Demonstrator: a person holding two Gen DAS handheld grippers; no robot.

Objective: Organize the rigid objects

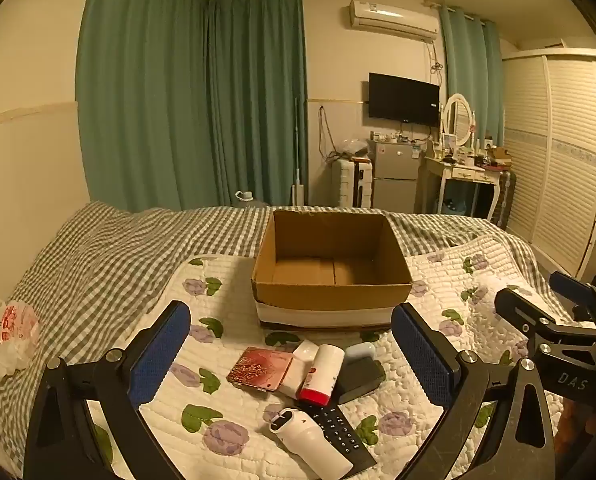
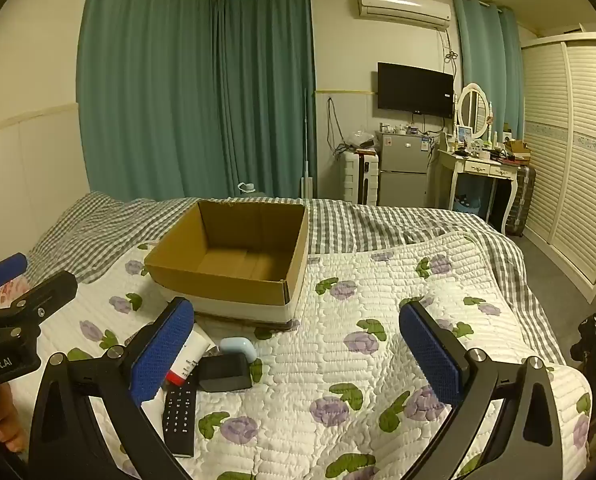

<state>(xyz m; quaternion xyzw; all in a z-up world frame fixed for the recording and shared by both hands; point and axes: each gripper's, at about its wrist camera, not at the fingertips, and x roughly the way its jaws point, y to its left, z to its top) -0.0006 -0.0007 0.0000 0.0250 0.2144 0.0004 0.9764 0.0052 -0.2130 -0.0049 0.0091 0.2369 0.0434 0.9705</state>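
Rigid objects are lying in a small pile on the floral quilt point(image 1: 225, 280), just in front of the cardboard box point(image 1: 332, 294). Far left in the left wrist view, a white plastic bag point(image 1: 7, 336) with red print is sitting on the checked bedsheet point(image 1: 97, 252), well apart from the pile. Left gripper point(image 1: 289, 356) is hovering above the pile, its jaws standing wide apart and gripping nothing. Going left to right through the pile: a red patterned flat case point(image 1: 259, 368) is lying flat, a white tube point(image 1: 298, 368) is touching its right edge, a white bottle with a red cap point(image 1: 322, 376) is resting across the tube, and a black box-shaped item point(image 1: 360, 378) is sitting beside it with a pale blue rounded case point(image 1: 360, 350) just behind. Nearer the camera, a white cylindrical device point(image 1: 310, 444) is lying on a black remote control point(image 1: 342, 436). The box is sitting open-topped, interior showing only bare cardboard. Right gripper point(image 1: 538, 300) is showing at the right edge of this view; in its own view, the right gripper point(image 2: 293, 348) is hanging over bare quilt to the right of the pile, jaws spread wide, nothing between them. There the remote, black item and blue case are lying by its left finger point(image 2: 161, 348). Background right: wall TV point(image 1: 404, 99), small fridge point(image 1: 396, 170), dressing table point(image 1: 464, 172), louvred wardrobe point(image 1: 558, 152).
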